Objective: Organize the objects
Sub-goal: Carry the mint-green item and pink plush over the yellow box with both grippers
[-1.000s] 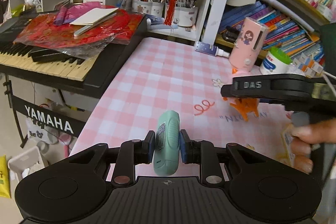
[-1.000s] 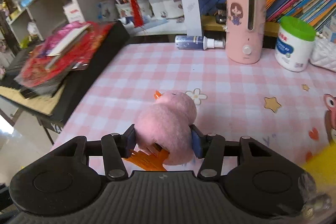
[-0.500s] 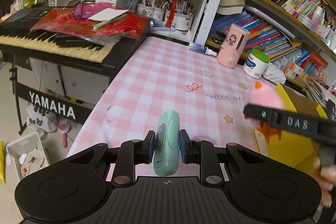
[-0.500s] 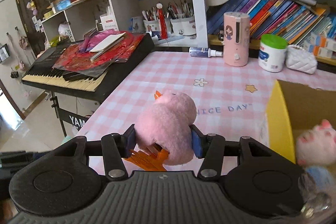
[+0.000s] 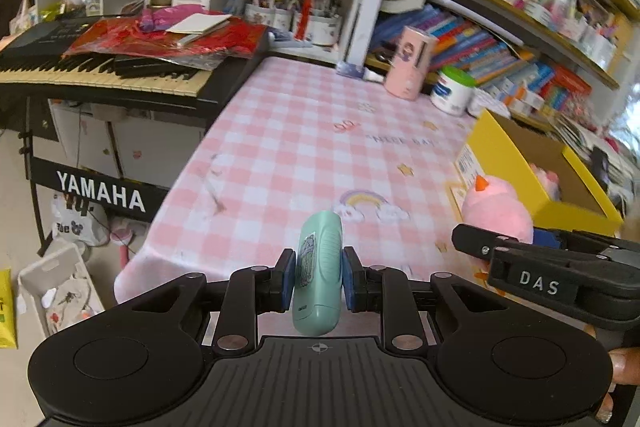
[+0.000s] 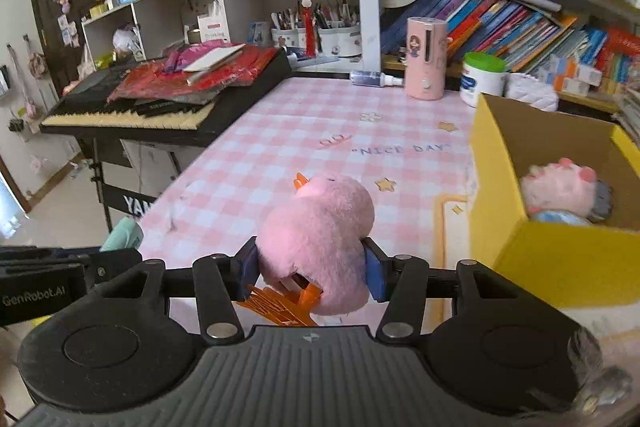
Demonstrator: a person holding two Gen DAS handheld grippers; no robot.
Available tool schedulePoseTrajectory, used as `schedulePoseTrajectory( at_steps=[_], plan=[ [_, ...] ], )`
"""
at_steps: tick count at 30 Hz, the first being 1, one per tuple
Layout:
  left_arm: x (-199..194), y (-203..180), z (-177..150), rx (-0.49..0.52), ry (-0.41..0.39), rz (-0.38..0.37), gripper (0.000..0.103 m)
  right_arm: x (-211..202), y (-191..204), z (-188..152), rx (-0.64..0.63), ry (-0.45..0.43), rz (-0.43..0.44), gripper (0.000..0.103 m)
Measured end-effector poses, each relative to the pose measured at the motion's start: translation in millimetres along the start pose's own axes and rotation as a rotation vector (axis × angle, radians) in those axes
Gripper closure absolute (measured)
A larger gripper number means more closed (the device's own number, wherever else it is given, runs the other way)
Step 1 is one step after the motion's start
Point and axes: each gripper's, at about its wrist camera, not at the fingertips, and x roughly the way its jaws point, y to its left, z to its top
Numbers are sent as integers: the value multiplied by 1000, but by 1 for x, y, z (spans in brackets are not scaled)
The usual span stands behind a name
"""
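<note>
My left gripper (image 5: 318, 277) is shut on a mint-green handheld device (image 5: 318, 269), held upright above the near edge of the pink checked table (image 5: 304, 143). In the right wrist view my right gripper (image 6: 310, 267) is shut on a pink plush duck (image 6: 320, 227) with orange beak and feet, held above the table left of the yellow cardboard box (image 6: 556, 259). The box holds a pink plush pig (image 6: 560, 187). The duck (image 5: 498, 209) and the right gripper's body also show at the right of the left wrist view, beside the box (image 5: 500, 155).
A black keyboard (image 5: 100, 75) with red wrapping on it stands left of the table. At the table's back are a pink cylinder (image 6: 426, 59), a green-lidded jar (image 6: 482, 77) and a small bottle (image 6: 374, 79). Bookshelves (image 6: 540, 27) rise behind.
Both grippers have pulled back from the shelves with their objects still held. The table's near edge and the yellow box have come into view, and the right gripper now sits nearer the box.
</note>
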Motion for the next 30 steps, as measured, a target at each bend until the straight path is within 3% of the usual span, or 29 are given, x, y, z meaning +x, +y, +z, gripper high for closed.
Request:
schedulePoseTrajectory(
  at_steps=[15,30],
  plan=[
    [-14,-41,-27,158,60,-132,80,-62,-19,-56,156,18,-135,54],
    [11,-122,-28,294,108,-303,80,-103,-84,-81,279,16,-320,54]
  ],
)
